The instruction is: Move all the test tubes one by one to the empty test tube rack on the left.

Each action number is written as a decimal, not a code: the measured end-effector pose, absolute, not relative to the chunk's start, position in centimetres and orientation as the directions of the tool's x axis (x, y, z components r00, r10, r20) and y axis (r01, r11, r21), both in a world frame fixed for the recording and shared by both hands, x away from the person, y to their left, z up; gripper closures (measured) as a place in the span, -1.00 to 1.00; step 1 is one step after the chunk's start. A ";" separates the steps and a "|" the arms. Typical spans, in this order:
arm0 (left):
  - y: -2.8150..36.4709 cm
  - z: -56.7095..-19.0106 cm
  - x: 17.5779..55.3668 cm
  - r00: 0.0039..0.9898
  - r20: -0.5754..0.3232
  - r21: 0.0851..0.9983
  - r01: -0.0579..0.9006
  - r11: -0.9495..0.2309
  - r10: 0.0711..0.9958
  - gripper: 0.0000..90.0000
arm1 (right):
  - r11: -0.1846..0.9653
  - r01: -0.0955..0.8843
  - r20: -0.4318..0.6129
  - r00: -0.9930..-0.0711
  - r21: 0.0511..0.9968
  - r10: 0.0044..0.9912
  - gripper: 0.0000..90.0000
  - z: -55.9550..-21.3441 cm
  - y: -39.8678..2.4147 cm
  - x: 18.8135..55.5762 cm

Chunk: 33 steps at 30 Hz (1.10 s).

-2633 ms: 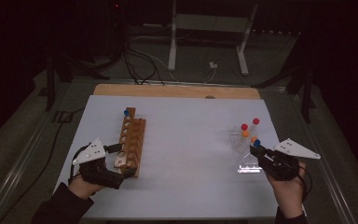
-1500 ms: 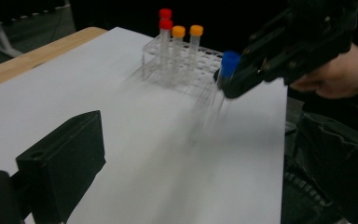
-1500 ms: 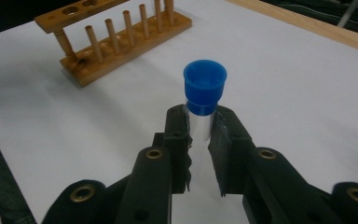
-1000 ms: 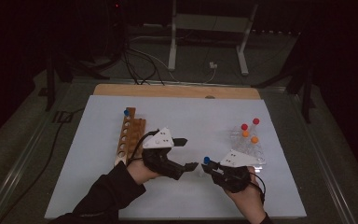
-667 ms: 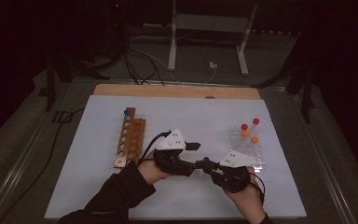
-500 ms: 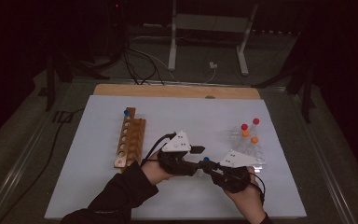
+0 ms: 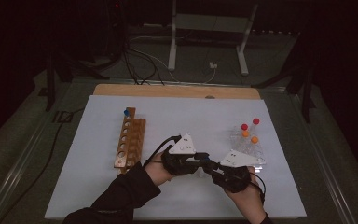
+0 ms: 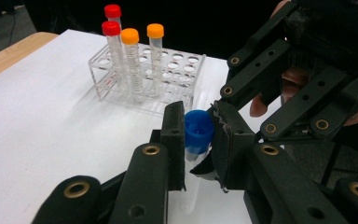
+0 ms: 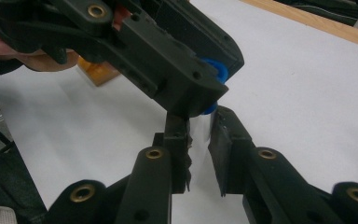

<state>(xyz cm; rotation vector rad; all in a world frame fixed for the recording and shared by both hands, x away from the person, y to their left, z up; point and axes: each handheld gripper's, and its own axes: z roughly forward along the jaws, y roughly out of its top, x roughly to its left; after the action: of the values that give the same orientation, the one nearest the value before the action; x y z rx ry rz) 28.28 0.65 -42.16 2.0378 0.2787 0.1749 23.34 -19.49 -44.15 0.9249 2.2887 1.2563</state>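
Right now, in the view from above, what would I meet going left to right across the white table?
Wooden rack with one blue-capped tube → left tool → right tool → clear rack of red- and orange-capped tubes.

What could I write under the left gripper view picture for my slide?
Left gripper closes on the blue cap of a clear tube, with a clear rack of red and orange-capped tubes behind.

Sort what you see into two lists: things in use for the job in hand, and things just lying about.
In use:
- blue-capped tube
- left tongs, shut on its cap
- right tongs, shut on its body

Lying about:
- clear rack of red- and orange-capped tubes
- wooden rack
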 end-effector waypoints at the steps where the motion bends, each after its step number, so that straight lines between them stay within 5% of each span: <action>1: 0.7 -42.1 28.3 0.962 0.004 0.886 0.123 -0.447 0.273 0.72 | 0.386 0.366 -0.010 -0.715 0.847 0.699 0.71 -44.1 -19.5 23.3; 6: 1.2 -41.7 28.4 0.955 0.014 0.885 0.127 -0.449 0.298 0.72 | 0.368 0.363 0.000 -0.712 0.856 0.702 0.56 -44.1 -19.7 23.4; 26: 7.0 -38.6 30.1 0.889 0.060 0.902 0.147 -0.406 0.455 0.72 | 0.238 0.332 0.033 -0.641 0.913 0.767 -0.93 -43.5 -21.0 23.2; 33: 9.4 -37.8 30.5 0.856 0.078 0.901 0.158 -0.404 0.511 0.72 | 0.230 0.325 0.035 -0.642 0.917 0.766 -1.00 -43.5 -21.4 23.1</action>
<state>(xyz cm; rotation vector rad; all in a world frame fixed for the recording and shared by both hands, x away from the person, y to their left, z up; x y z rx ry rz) 30.53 9.45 -37.79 1.9765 0.4921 0.4195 23.14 -21.35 -43.47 1.0026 2.0843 1.3941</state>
